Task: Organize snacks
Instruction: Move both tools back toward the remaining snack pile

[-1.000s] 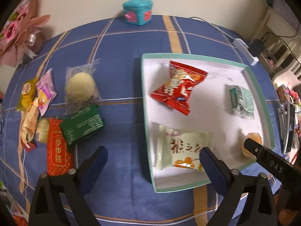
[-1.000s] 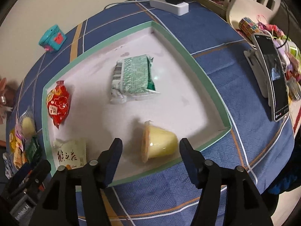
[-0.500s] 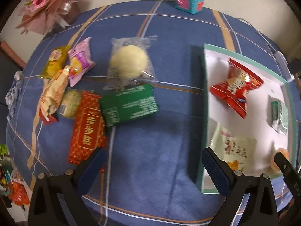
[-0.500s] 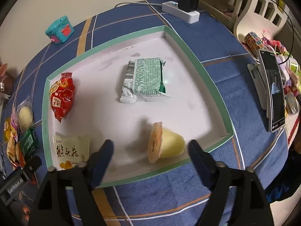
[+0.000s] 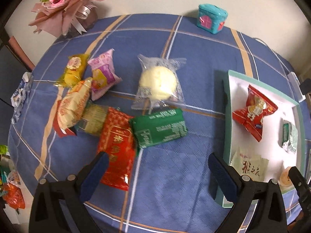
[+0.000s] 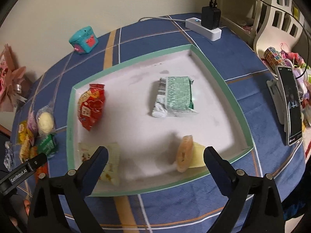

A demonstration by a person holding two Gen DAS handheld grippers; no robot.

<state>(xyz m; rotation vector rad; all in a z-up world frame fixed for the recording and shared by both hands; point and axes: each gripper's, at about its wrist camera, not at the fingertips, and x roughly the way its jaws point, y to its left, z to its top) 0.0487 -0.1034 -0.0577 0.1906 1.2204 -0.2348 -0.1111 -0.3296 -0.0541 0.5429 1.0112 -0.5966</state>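
Note:
A white tray with a green rim point(image 6: 231, 95) holds a red packet point(image 6: 91, 106), a pale green packet point(image 6: 175, 95), a cream packet point(image 6: 110, 163) and a yellow jelly cup point(image 6: 190, 159) lying on its side. My right gripper point(image 6: 155, 155) hovers over the tray's near side, its jaws opening, with nothing pressed between them. Left of the tray point(image 5: 226, 116) lie loose snacks: a dark green packet point(image 5: 159, 130), a red packet with gold print point(image 5: 116, 147), a clear-wrapped round white lollipop point(image 5: 158, 81), and pink, yellow and orange packets. My left gripper point(image 5: 157, 165) stands open above the cloth near them.
A blue checked cloth point(image 5: 204, 58) covers the round table. A teal box point(image 5: 211, 18) and a pink bouquet point(image 5: 66, 5) stand at the far edge. A power strip with charger point(image 6: 206, 28), a phone on a stand point(image 6: 291, 104) and small items sit right of the tray.
My left gripper swung left, from over the tray's edge to over the loose snacks. My right gripper's jaws widened away from the jelly cup, which now lies free in the tray.

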